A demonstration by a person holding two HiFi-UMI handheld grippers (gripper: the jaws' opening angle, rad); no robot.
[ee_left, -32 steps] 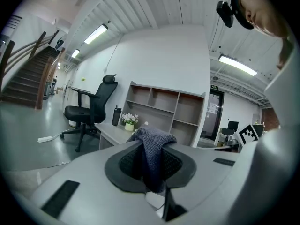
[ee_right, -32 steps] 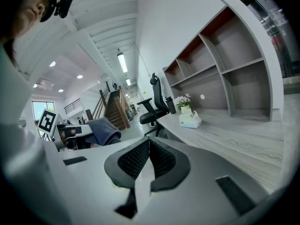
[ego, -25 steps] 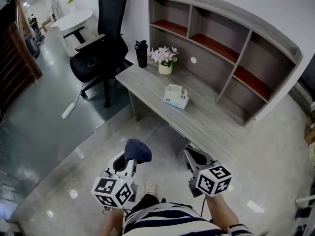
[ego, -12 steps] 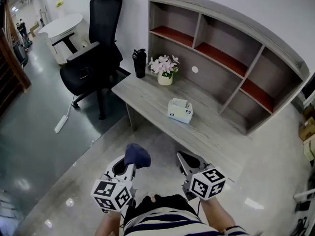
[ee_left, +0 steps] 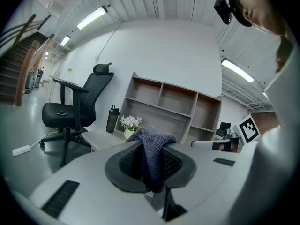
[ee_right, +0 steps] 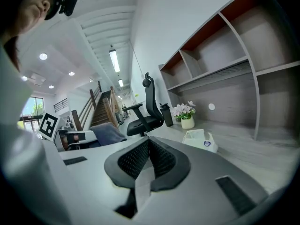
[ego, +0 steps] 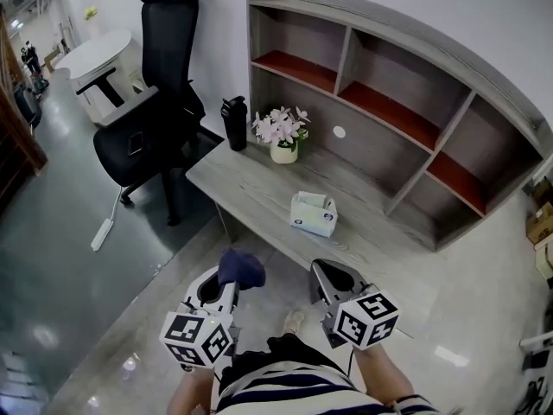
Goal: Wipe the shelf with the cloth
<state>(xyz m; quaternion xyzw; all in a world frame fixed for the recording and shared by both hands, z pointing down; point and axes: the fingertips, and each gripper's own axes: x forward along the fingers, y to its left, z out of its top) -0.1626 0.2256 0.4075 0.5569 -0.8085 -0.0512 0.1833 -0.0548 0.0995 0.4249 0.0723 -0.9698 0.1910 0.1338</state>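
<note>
A dark blue cloth (ego: 241,267) (ee_left: 153,153) is pinched in my left gripper (ego: 226,282) (ee_left: 151,165), bunched over its jaws. My right gripper (ego: 333,277) (ee_right: 147,158) is shut with nothing between its jaws. Both are held low in front of me, short of the desk's near edge. The grey shelf unit (ego: 380,85) (ee_left: 164,104) (ee_right: 225,55) with red-brown boards stands on the back of the grey desk (ego: 259,188), well beyond both grippers.
On the desk stand a black bottle (ego: 234,123), a white pot of flowers (ego: 282,137) and a tissue box (ego: 313,213). A black office chair (ego: 147,111) sits left of the desk. A round white table (ego: 91,54) is at far left.
The view has closed in a little on the desk and shelf. Both grippers keep their pose, the cloth still held in the left one.
</note>
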